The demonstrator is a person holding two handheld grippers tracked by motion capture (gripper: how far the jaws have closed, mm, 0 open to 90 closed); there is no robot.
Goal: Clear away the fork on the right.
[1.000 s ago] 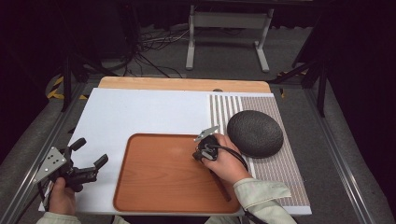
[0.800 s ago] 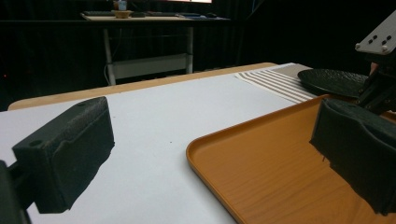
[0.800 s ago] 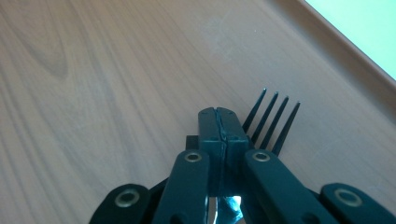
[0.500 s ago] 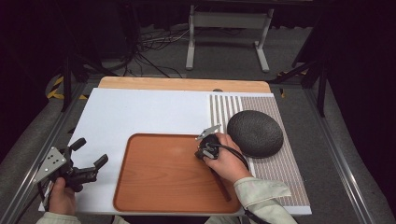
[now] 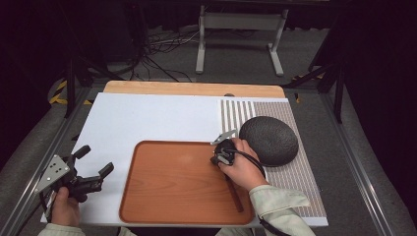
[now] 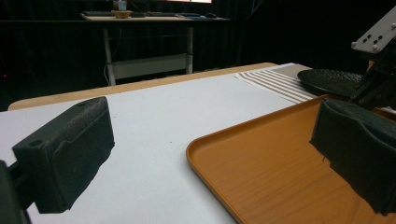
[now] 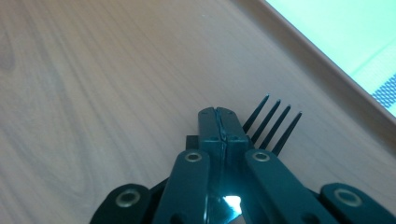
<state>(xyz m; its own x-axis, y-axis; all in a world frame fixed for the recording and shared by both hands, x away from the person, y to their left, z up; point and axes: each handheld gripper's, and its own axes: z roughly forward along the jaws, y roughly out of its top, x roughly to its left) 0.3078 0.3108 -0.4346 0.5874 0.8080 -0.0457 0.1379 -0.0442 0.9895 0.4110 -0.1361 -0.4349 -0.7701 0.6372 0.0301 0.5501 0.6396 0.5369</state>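
A black fork point(image 7: 273, 123) has its tines sticking out just past my right gripper point(image 7: 219, 123), whose jaws are shut together over its neck. From above, the fork's dark handle point(image 5: 235, 194) lies along the right part of the brown wooden tray point(image 5: 172, 187), under the hand that holds the right gripper point(image 5: 220, 156). My left gripper point(image 5: 93, 161) is held at the table's near left corner, beside the tray's left rim. It is open, with nothing between its pads point(image 6: 70, 149), and it faces the tray point(image 6: 280, 158).
A dark textured dome-shaped dish point(image 5: 269, 139) sits on the striped mat point(image 5: 300, 177), just right of the tray's far corner. A white mat point(image 5: 147, 118) covers the table's left and middle. A metal stand point(image 5: 236, 29) is on the floor beyond the table.
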